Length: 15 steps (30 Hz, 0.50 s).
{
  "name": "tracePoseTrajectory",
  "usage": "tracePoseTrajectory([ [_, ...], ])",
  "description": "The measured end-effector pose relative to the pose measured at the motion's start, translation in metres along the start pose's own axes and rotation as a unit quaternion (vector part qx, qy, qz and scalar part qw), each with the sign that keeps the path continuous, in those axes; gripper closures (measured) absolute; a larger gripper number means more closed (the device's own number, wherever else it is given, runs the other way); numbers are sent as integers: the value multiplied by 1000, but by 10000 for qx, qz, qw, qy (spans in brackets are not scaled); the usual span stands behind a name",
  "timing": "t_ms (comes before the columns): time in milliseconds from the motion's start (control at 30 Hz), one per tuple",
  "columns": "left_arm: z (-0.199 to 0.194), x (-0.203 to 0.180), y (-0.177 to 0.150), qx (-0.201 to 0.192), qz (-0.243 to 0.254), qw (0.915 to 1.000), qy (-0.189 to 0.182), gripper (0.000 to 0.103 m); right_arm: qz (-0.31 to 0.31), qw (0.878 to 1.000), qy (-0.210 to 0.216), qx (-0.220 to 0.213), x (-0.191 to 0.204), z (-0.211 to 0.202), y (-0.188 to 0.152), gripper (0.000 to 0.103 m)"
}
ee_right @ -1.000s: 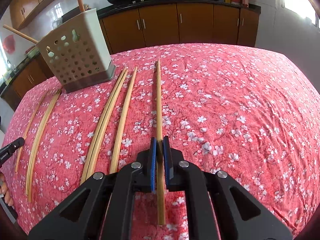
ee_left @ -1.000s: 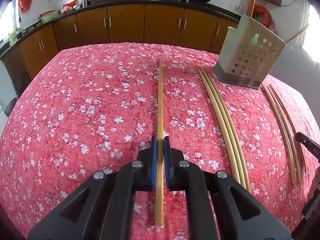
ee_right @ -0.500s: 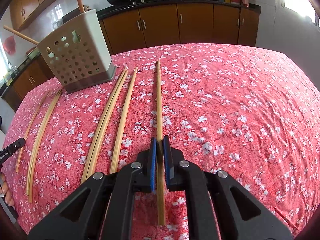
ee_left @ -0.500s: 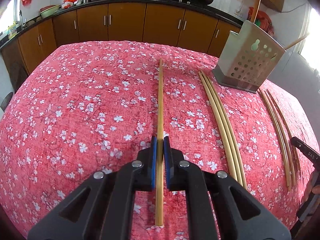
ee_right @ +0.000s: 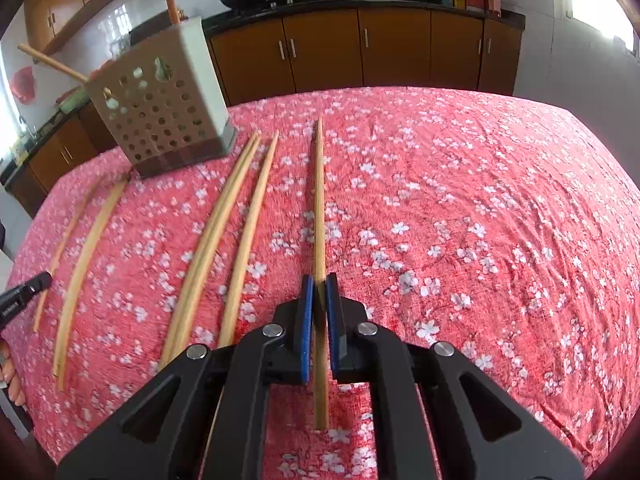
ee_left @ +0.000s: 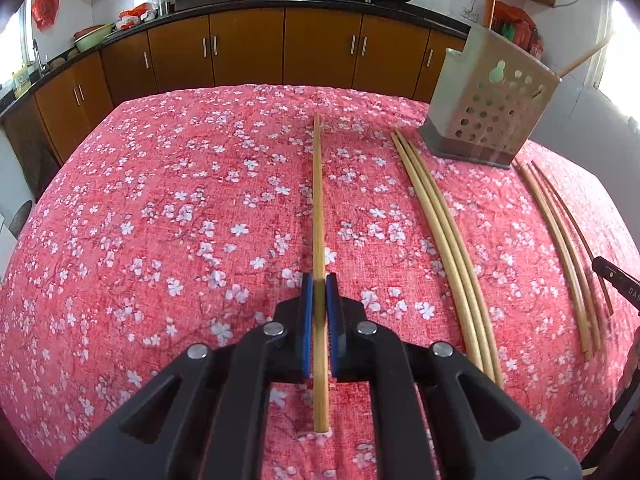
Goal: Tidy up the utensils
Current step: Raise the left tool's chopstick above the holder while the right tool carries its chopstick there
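My left gripper (ee_left: 319, 280) is shut on a bamboo chopstick (ee_left: 317, 184) that runs straight ahead over the red floral tablecloth (ee_left: 160, 220). My right gripper (ee_right: 319, 280) is shut on another chopstick (ee_right: 319, 192) in the same way. I cannot tell whether either stick rests on the cloth or hangs just above it. The perforated grey utensil holder (ee_left: 488, 116) (ee_right: 168, 112) stands at the far side between the two hands, with two sticks poking out of it. Loose chopsticks (ee_left: 440, 236) (ee_right: 216, 236) lie in groups on the cloth.
More chopsticks (ee_left: 560, 240) (ee_right: 84, 248) lie beyond the holder in each view. The tip of the other gripper (ee_left: 616, 284) (ee_right: 24, 292) shows at each view's edge. Brown kitchen cabinets (ee_left: 248, 48) with woks on the counter stand behind the table.
Both grippers stay clamped on their chopsticks. The holder and table have shifted only slightly in both views, and the picture is a little blurred now.
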<state>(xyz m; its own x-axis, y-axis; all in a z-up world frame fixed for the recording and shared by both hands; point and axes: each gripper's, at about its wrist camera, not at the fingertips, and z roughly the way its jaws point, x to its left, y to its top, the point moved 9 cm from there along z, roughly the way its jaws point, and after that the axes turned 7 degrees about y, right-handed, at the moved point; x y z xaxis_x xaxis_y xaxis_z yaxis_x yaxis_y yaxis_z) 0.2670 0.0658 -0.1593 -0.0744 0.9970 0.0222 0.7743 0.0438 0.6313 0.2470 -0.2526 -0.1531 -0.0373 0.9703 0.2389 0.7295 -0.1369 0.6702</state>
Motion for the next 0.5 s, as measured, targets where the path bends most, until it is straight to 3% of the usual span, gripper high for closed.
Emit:
tracePoseTrajectory([
  [167, -29, 5, 22, -458, -85, 9989, -55, 95, -2, 9981, 45, -606, 1, -41, 27, 96],
  [333, -76, 10, 56, -1115, -413, 9924, -307, 95, -37, 9923, 115, -1237, 7, -80, 55, 96],
  [500, -107, 11, 80, -1537, -601, 9853, -450, 95, -87, 9890, 146, -1466, 12, -93, 70, 96],
])
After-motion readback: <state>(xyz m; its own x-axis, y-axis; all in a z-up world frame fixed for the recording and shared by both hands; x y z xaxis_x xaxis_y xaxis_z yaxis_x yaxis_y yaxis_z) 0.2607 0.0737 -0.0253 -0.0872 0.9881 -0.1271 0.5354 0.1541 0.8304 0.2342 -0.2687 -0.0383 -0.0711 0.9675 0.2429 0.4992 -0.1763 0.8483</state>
